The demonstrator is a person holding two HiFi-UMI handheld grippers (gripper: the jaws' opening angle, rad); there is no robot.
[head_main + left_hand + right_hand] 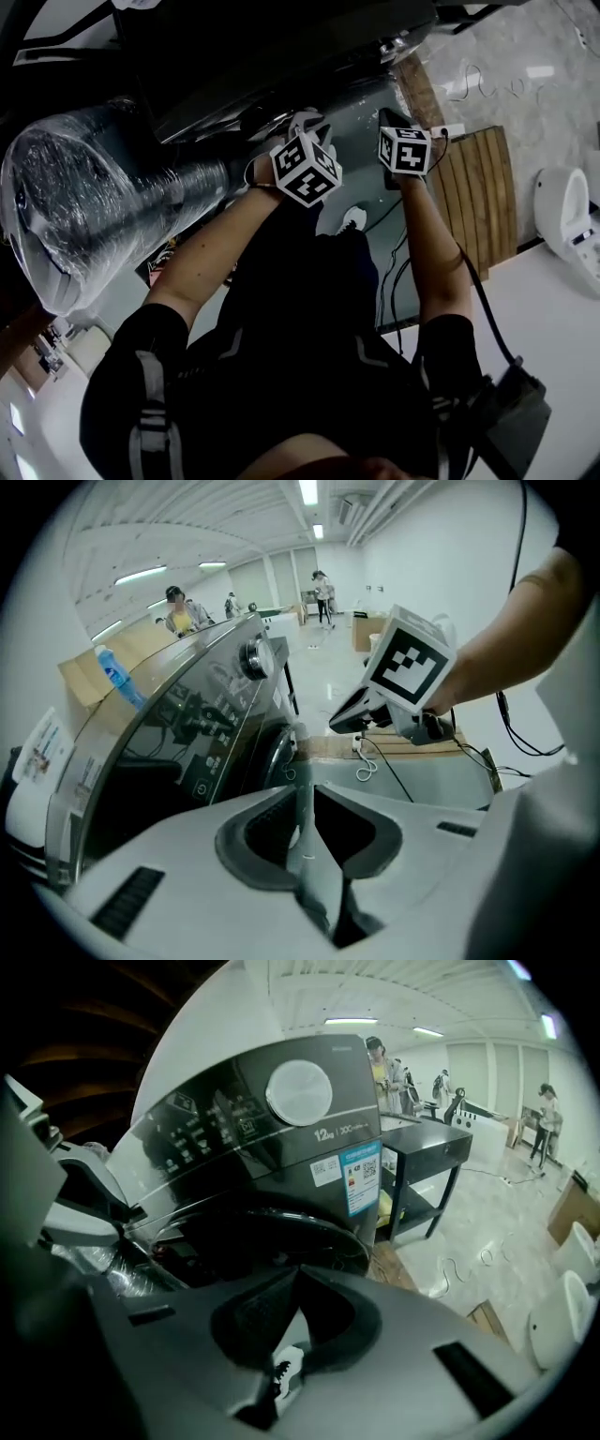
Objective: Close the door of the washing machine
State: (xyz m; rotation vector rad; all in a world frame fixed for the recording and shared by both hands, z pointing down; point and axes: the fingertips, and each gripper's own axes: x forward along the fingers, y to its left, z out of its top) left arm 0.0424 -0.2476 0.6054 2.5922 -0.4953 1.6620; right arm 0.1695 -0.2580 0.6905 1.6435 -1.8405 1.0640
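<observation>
Door (281,1227) just beyond right fingers (339,1321), pressed together; left fingers (262,832) slightly apart, empty.

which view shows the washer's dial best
The right gripper view: the dial faces the camera, large and clear. The left gripper view shows it small and side-on; in the head view I can't make it out.

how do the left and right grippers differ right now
The left gripper holds its fingers slightly apart; the right gripper has them shut. In the head view the left gripper's marker cube is tilted; the right gripper's faces the camera squarely. Both are empty, facing the washing machine.
</observation>
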